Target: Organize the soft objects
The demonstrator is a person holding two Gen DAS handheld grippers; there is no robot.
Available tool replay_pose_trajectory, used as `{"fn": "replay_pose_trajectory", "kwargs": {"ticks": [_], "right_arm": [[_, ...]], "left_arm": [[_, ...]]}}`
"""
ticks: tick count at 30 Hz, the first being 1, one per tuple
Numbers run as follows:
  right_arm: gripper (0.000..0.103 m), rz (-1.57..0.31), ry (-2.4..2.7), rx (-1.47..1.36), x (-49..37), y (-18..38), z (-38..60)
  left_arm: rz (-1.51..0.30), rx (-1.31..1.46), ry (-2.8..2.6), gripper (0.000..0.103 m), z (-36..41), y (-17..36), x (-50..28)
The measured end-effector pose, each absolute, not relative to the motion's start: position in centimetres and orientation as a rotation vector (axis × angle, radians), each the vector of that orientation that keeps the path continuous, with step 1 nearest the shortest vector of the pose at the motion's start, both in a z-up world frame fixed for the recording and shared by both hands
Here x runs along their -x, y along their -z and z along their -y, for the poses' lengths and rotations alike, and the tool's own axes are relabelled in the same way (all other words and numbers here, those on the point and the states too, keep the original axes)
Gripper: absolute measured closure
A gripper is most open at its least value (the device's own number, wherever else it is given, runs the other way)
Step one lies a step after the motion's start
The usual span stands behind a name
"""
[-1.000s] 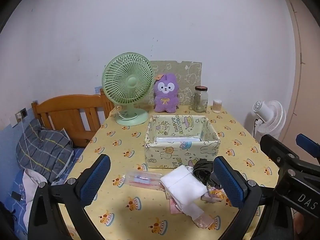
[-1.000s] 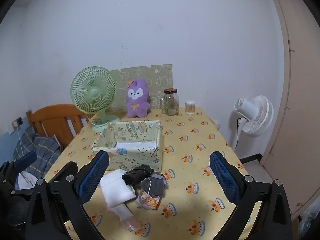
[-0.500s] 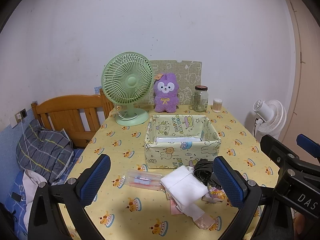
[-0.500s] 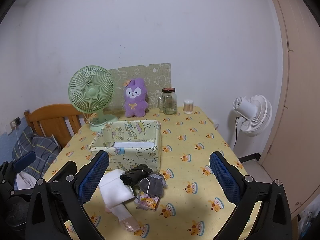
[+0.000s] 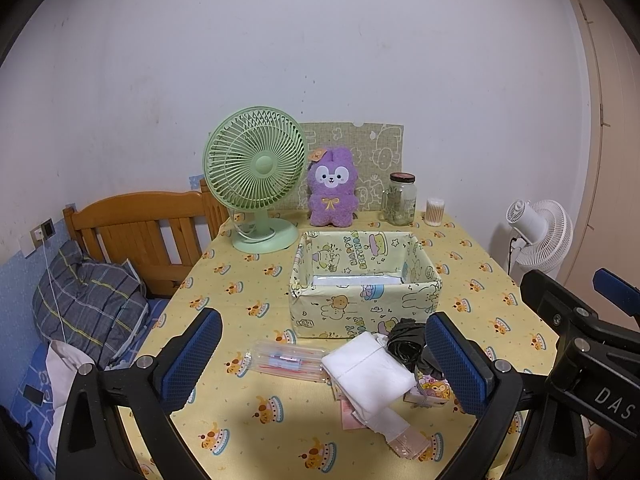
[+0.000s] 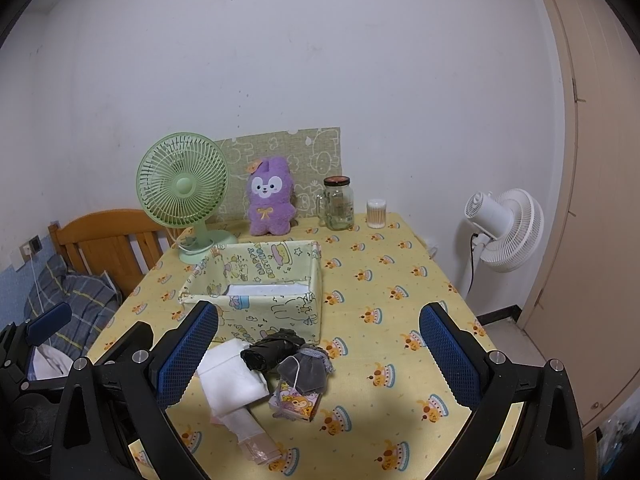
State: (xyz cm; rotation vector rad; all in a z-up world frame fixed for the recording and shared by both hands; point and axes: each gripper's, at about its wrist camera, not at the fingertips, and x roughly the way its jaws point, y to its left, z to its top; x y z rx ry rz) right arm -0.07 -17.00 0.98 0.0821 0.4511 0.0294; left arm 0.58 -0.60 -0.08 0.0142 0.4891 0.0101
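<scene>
- Landmark: the box (image 5: 366, 292), an open-topped container wrapped in cartoon paper, stands on the table (image 5: 240, 280), which is covered by a yellow printed cloth.
- Left gripper (image 5: 322, 364): jaws spread wide, blue pads facing each other, nothing held. It hovers above the table on the near side of the box.
- Right gripper (image 6: 320, 354): jaws spread wide, nothing held. It also hovers on the near side of the box; in the left wrist view its black frame shows at the right edge.
- Soft items: all lie in a loose pile on the table just in front of the box.
- White cloth (image 5: 368, 372): folded, at the left of the pile, overlapping a pink packet (image 6: 258, 446) that extends toward the near table edge.
- Black bundle (image 6: 272, 350): crumpled, touching the front wall of the box or just short of it; contact cannot be confirmed.
- Grey pouch (image 6: 304, 370): right of the black bundle, resting partly on a small cartoon-printed packet (image 6: 296, 402).
- Clear bag (image 5: 286, 362): flat on the table, front-left of the box, beside the white cloth.
- Box contents: a flat white item (image 6: 264, 289) lies on the bottom.
- Behind the box: green fan (image 5: 256, 184) at the left, purple plush (image 5: 332, 188) at the centre, glass jar (image 5: 400, 200) and a swab tub (image 5: 435, 213) at the right.
</scene>
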Motion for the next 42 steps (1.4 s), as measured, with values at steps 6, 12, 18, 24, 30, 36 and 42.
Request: {"fn": "replay_pose_trajectory", "kwargs": {"ticks": [6,12,18,24,30,36,42], "right_arm": [[0.001,-0.448,-0.028,-0.083,0.14,-1.03,17.05],[0.001,-0.446,-0.025,-0.081,0.16,-1.08,17.04],[0.001,-0.441,-0.024,-0.08,0.26,-1.29,17.04],[0.001,-0.44,-0.023,-0.079,0.34,-1.25,17.05],[0.001,-0.439,-0.03,-0.084,0.19,-1.27,17.21],[0.001,-0.444,-0.037,-0.082,0.03,-1.26,17.14],[0.001,-0.445,-0.039,-0.084,-0.02,-1.14,17.09]], "left_arm": [[-0.486,-0.014,-0.01,0.001,0.49,0.16,-0.65],[-0.484,-0.014,-0.008,0.001,0.5,0.01,-0.61],[-0.478,-0.017,-0.007,0.001,0.43,-0.14,-0.46],[-0.475,-0.015,-0.006,0.001,0.48,-0.13,-0.33],[-0.474,-0.011,-0.003,0.004,0.47,-0.17,-0.38],[-0.477,-0.011,0.004,0.005,0.59,-0.09,-0.59],[-0.486,-0.004,0.014,0.005,0.73,0.32,-0.71]]}}
